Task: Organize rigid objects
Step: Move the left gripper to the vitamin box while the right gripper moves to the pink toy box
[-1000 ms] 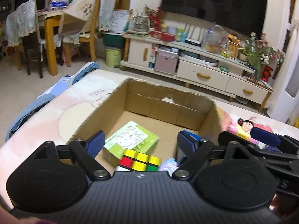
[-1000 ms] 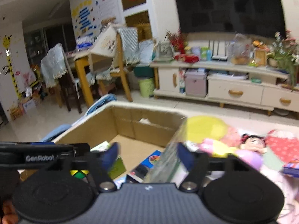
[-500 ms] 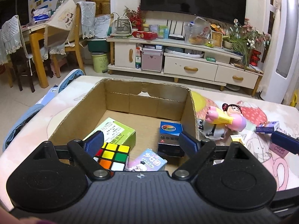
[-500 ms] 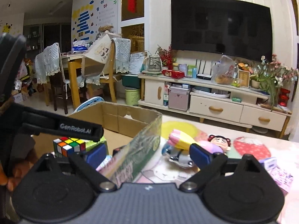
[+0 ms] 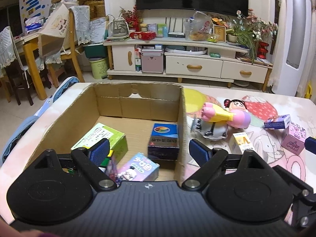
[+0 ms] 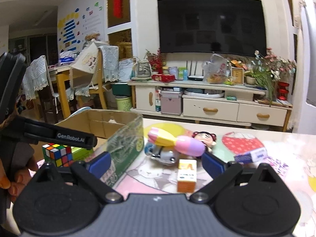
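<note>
Cardboard box (image 5: 182, 122) rim btwn gripper (image 5: 149, 151) tips

Rubik's cube (image 5: 107, 158) — half-hidden behind tool pad

Right tongs (image 6: 155, 163) widened, swung from the box (image 6: 126, 138) toward the small carton (image 6: 187, 174).

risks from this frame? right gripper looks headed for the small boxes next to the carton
1. The small orange-and-white box stands upright between the open jaws of the right hand-held gripper; an off-centre close could topple it.
2. The toy car and doll lie just behind it and may get shoved.
3. The cardboard box wall is beside the left finger and could snag.
</note>
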The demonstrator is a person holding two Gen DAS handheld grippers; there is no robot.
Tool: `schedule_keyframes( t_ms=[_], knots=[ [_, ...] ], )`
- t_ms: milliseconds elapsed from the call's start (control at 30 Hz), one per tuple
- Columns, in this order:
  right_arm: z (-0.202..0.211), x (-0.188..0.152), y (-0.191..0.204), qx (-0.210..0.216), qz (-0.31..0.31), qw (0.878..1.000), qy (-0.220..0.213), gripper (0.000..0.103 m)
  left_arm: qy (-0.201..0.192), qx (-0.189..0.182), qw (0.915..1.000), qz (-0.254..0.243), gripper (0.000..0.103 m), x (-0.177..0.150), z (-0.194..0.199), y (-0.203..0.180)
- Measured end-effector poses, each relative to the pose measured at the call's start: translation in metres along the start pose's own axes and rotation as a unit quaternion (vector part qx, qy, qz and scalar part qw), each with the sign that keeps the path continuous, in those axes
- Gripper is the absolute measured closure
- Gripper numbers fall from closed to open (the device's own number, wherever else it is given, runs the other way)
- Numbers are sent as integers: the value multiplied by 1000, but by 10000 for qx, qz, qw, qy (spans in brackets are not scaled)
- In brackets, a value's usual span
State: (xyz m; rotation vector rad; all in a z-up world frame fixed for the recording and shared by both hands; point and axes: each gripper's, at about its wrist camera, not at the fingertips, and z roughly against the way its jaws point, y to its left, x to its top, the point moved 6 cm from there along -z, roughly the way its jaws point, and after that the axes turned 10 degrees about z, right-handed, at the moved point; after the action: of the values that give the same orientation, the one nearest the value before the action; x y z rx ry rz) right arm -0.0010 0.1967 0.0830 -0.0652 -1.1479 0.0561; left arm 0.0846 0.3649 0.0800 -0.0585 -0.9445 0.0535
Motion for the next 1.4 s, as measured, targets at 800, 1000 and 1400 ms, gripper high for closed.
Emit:
schedule_keyframes(
  t_ms=[800,1000,1400],
  knots=[
    [17,-40,-66,-444,-551,9975,88,5,1,-565,9966,-606,0,-16,0,-32],
    [16,-54,-85,-618,-549,9965,152,5,25,-627,9950,-775,0,-21,1,-36],
    [-11,-89,-162,-1226,-861,9870,578,1,226,-651,9927,-991,0,-33,-11,-49]
  ],
)
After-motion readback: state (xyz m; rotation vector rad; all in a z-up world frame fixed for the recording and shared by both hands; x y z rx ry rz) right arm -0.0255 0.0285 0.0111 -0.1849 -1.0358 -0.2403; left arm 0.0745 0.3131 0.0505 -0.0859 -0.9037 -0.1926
